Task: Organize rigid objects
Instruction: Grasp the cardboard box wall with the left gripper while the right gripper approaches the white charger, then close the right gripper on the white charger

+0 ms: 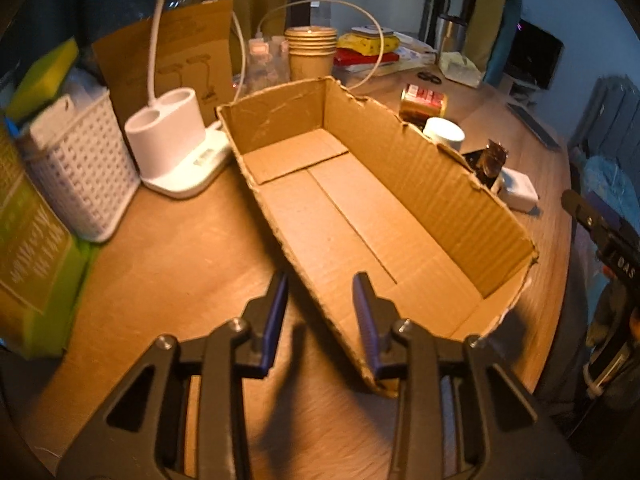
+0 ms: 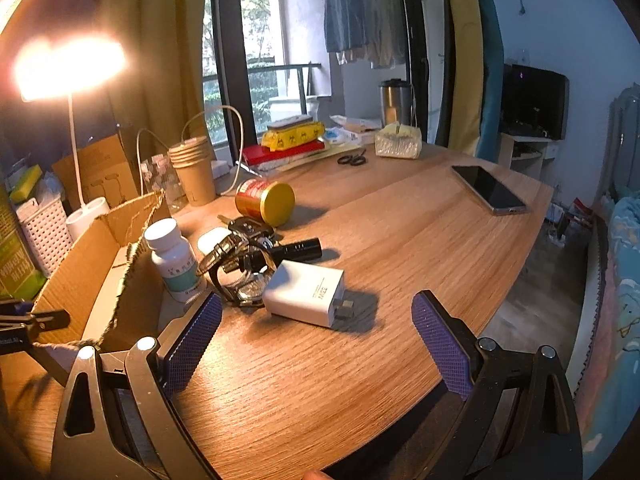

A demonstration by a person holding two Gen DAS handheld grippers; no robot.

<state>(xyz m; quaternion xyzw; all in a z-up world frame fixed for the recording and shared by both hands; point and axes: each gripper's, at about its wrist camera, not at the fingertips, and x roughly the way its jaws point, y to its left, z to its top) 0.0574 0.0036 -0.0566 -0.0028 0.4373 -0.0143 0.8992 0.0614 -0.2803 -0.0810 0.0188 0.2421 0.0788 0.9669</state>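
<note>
Left gripper [image 1: 320,312] straddles the near-left wall of the cardboard box [image 1: 420,184]: one pad outside, one inside. Jaws narrowed, but whether the pads actually pinch the cardboard I cannot tell; a gap shows on the outer side. Box stands empty on the wooden table [image 2: 380,240], its torn rim uneven.

Right gripper [image 2: 316,344] hovers low over the table's near edge, jaws spread wide, nothing between them. Just beyond it lies the white charger [image 2: 304,296], plug prongs pointing toward the near right. Behind the charger, a tangle: wristwatch [image 2: 240,280], keys and a small black flashlight [image 2: 300,250], touching one another. White pill bottle [image 2: 172,256] stands upright against the box's outer wall. Red-and-gold can [image 2: 264,202] lies on its side farther back.

Judgement: step in hand looks like steadying the box while fetching the first item. Charger is nearest and free on three sides, so take it first, pads across its flat faces, not over the prongs. Keep the box wall held firmly so it does not slide when items drop in
</note>
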